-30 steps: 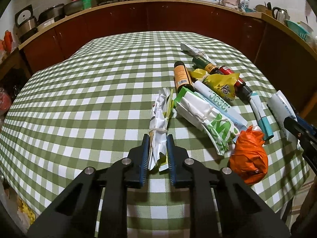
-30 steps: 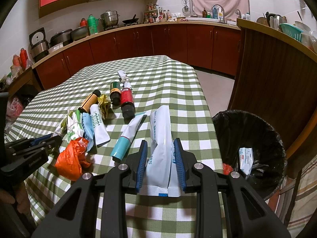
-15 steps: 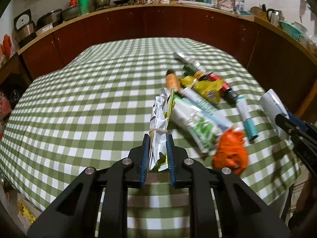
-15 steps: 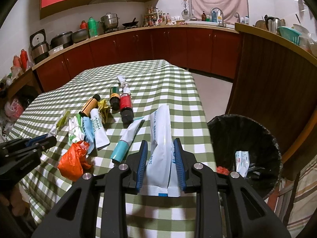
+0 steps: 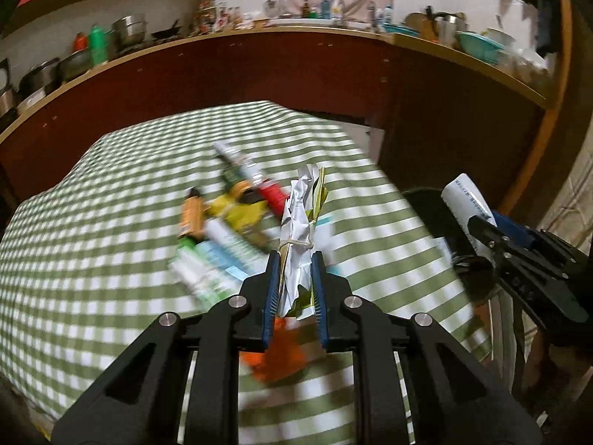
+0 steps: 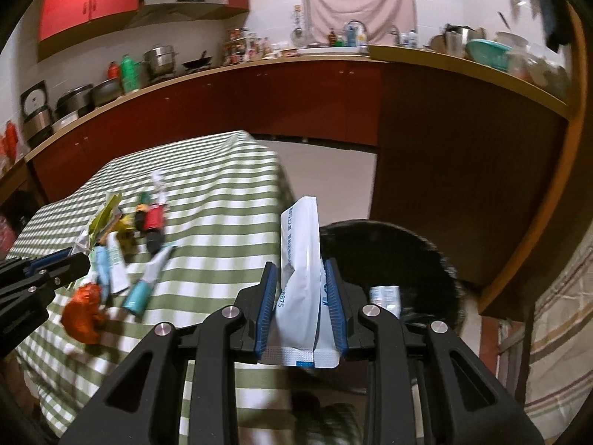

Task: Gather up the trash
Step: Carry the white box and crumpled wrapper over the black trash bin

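Note:
My left gripper (image 5: 295, 259) is shut on a crumpled white and green wrapper bundle (image 5: 301, 218) tied with a rubber band, held above the checked table (image 5: 92, 230). My right gripper (image 6: 302, 272) is shut on a flat white pouch with blue print (image 6: 301, 256), lifted beside the table's right edge with the black-lined trash bin (image 6: 415, 259) just beyond it. In the left wrist view the right gripper (image 5: 478, 222) and its white pouch (image 5: 465, 200) show at the right. The left gripper (image 6: 79, 259) shows at the left of the right wrist view.
Loose trash lies on the table: an orange bag (image 6: 83, 313), tubes (image 6: 146, 280), small bottles (image 6: 152, 222) and a yellow wrapper (image 5: 239, 211). The bin holds a white packet (image 6: 385, 296). A wooden counter (image 6: 463, 141) stands behind the bin; kitchen cabinets run along the back.
Both grippers have swung to the right with their loads, and the left one has lifted its bundle off the table. The bin now lies closer ahead of the right gripper.

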